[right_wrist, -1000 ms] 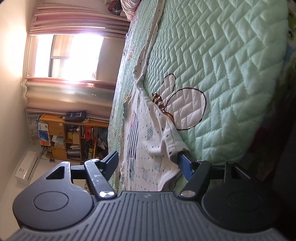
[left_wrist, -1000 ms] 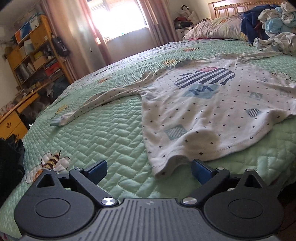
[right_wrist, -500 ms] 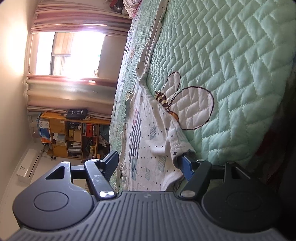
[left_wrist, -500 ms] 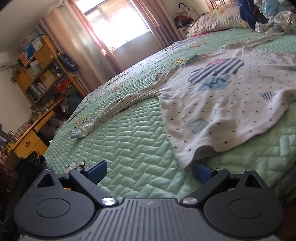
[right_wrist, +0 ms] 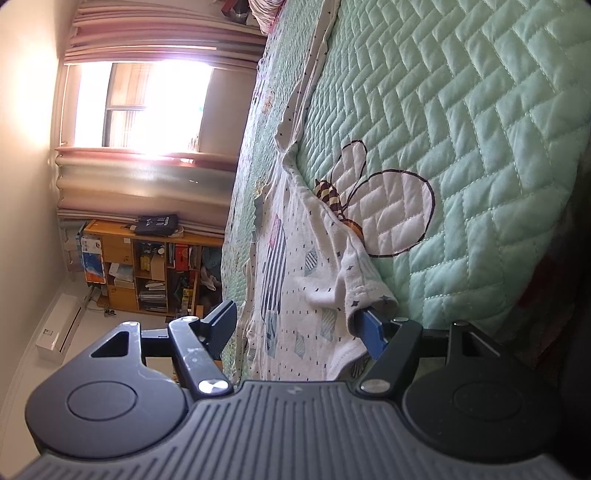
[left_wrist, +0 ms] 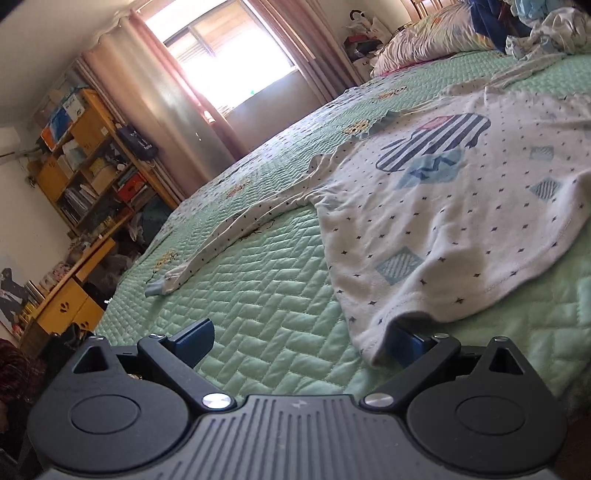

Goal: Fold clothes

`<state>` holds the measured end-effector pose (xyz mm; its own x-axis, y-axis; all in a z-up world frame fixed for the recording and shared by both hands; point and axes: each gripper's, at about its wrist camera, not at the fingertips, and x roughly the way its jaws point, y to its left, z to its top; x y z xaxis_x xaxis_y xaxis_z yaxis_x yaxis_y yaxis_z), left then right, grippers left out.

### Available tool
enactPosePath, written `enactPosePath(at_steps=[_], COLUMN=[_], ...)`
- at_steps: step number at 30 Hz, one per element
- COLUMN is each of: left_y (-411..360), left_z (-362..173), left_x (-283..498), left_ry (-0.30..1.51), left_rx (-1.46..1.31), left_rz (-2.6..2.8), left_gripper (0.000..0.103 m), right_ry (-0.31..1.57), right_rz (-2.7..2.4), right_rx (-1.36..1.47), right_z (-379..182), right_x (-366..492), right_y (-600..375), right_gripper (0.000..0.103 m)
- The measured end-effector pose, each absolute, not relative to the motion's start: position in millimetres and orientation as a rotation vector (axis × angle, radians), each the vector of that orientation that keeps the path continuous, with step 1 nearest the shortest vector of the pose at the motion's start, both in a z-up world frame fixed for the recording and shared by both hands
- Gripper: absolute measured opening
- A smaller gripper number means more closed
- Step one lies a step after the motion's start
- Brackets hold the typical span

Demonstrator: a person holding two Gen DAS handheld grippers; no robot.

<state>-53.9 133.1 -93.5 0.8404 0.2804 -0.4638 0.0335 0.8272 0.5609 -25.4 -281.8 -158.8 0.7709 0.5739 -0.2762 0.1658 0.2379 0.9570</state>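
A white long-sleeved shirt (left_wrist: 443,206) with small dark dots and a striped print lies spread on a green quilted bed (left_wrist: 266,295). One sleeve (left_wrist: 236,236) stretches to the left. My left gripper (left_wrist: 299,341) is open at the shirt's near hem corner; its right finger sits under the lifted hem edge. In the right wrist view, tilted sideways, the shirt (right_wrist: 295,288) lies along the bed (right_wrist: 461,110). My right gripper (right_wrist: 299,328) is open; its right finger is tucked under the other hem corner.
A pile of clothes (left_wrist: 546,29) and a pillow (left_wrist: 432,40) sit at the bed's head. A wooden bookshelf (left_wrist: 88,162) and desk (left_wrist: 66,295) stand left of the bed, by a curtained window (left_wrist: 229,62). A bee motif (right_wrist: 369,206) is stitched on the quilt.
The left gripper has moved in and turned left, so its right finger slid under the hem corner. The right gripper edged forward, its right finger going further under the other hem corner.
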Motion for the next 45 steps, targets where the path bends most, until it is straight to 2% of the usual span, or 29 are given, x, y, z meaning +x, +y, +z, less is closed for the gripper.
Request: enactPosePath(at_steps=[2, 4, 8, 9, 10, 11, 12, 13, 19, 27, 30, 33, 35, 37, 40, 45], left_y=[133.1, 133.9, 137.1, 138.7, 140.2, 140.6, 139.2, 137.8, 144.8, 140.9, 139.7, 148.4, 146.5, 145.2, 151.2, 155.7], left_z=[-95.1, -93.8, -91.5, -91.1, -90.7, -90.3, -90.2, -90.0, -86.1, -47.9, -66.9, -88.7, -82.9, -77.9, -72.3, -53.2], left_x=[-49.9, -46.6, -42.7, -41.2, -39.7, -38.2, -37.5, -36.7, -40.6, -65.4, -54.2, -45.5, -52.3, -60.1, -72.3, -86.0], left_ry=[0.559, 0.572, 0.596, 0.609, 0.622, 0.636, 0.644, 0.653, 0.659, 0.640, 0.708, 0.761, 0.732, 0.707, 0.708, 0.669], left_rx=[0.577, 0.544, 0.476, 0.452, 0.427, 0.404, 0.395, 0.386, 0.333, 0.309, 0.345, 0.323, 0.348, 0.392, 0.396, 0.375], left_rz=[0.146, 0.136, 0.111, 0.095, 0.077, 0.059, 0.051, 0.043, 0.063, 0.059, 0.078, 0.094, 0.103, 0.102, 0.100, 0.133], left_gripper=[0.095, 0.086, 0.078, 0.068, 0.051, 0.041, 0.021, 0.010, 0.008, 0.009, 0.011, 0.017, 0.026, 0.041, 0.049, 0.049], right_ry=[0.682, 0.674, 0.663, 0.661, 0.661, 0.668, 0.684, 0.696, 0.647, 0.569, 0.626, 0.739, 0.758, 0.766, 0.770, 0.710], right_rz=[0.308, 0.310, 0.313, 0.318, 0.324, 0.331, 0.326, 0.312, 0.269, 0.225, 0.190, 0.106, 0.103, 0.105, 0.090, 0.041], right_rx=[1.328, 1.335, 1.338, 1.332, 1.325, 1.311, 1.284, 1.250, 1.138, 0.989, 0.972, 0.986, 1.018, 1.051, 1.072, 1.008], right_z=[-160.0, -160.9, -163.0, -162.8, -162.5, -161.5, -159.5, -156.9, -136.2, -97.9, -105.2, -132.5, -141.7, -148.1, -145.9, -119.5], right_x=[-23.1, -21.4, -18.6, -17.3, -15.8, -13.5, -10.9, -9.2, -16.9, -38.8, -30.0, -18.0, -23.4, -30.1, -41.5, -60.4], right_y=[-282.1, -283.2, -284.8, -284.2, -283.5, -282.1, -280.2, -278.1, -279.8, -293.3, -289.2, -290.2, -294.0, -299.0, -309.0, -321.6], right_gripper=[0.072, 0.072, 0.070, 0.067, 0.052, 0.029, 0.018, 0.002, 0.002, 0.001, 0.001, 0.002, 0.005, 0.007, 0.007, 0.008])
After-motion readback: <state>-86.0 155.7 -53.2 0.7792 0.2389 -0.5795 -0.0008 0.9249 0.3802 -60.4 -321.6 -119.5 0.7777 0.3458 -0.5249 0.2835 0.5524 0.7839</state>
